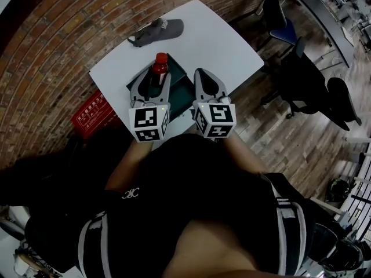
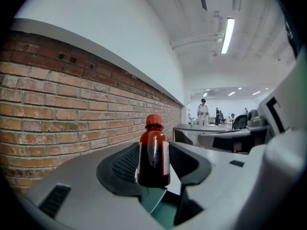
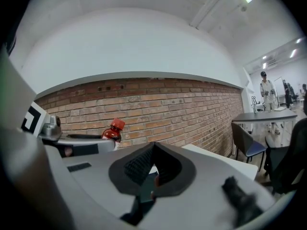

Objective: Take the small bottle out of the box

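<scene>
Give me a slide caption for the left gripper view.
Left hand-held gripper clamps the small red-capped bottle upright, brick wall behind.

**Around the Box**

The box (image 1: 181, 87) sits on the counter (image 1: 214, 39), toward its near edge. The small bottle (image 1: 159, 67) stands upright at the box's left side, between the left tongs (image 1: 152, 77). The right tongs (image 1: 201, 74) hang over the box's right edge. Behind the box a cap (image 1: 157, 30) lies on the counter. Left of the box, down on the floor, sits a crate (image 1: 90, 116).
</scene>
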`<state>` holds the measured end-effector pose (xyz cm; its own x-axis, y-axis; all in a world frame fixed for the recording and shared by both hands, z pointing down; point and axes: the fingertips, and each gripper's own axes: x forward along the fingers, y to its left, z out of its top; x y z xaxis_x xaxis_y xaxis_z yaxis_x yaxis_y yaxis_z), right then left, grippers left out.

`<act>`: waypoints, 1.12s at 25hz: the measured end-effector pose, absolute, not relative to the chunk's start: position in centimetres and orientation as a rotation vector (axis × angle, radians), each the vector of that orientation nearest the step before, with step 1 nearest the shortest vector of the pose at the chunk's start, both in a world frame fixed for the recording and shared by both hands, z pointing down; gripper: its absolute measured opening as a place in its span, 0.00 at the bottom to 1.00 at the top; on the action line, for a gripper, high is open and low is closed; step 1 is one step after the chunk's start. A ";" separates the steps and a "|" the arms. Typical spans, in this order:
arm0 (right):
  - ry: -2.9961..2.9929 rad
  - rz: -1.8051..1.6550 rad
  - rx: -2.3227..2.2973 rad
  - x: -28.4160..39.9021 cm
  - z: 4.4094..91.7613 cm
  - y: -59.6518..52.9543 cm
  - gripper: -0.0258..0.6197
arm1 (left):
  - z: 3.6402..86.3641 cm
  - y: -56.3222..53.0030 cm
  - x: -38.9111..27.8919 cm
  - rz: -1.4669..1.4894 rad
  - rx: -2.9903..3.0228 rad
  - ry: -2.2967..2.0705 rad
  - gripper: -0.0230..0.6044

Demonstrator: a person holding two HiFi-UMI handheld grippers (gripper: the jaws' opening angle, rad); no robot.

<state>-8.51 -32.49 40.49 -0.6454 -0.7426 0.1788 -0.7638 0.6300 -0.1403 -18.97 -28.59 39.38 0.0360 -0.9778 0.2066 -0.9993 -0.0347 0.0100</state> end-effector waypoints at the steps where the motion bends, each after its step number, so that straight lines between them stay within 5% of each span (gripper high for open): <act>1: -2.740 0.315 1.271 -8.5 40.5 -32.5 0.08 | 39.4 -28.6 -18.9 0.217 2.150 -2.068 0.37; 28: -2.754 0.303 1.199 -9.3 41.0 -32.0 0.08 | 40.3 -28.4 -18.6 0.240 2.144 -2.042 0.36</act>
<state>-9.35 -31.98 40.98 -0.6781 -0.7098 0.1908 -0.7343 0.6655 -0.1336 -18.61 -28.43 40.29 0.0488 -0.9713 0.2327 -0.9988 -0.0473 0.0121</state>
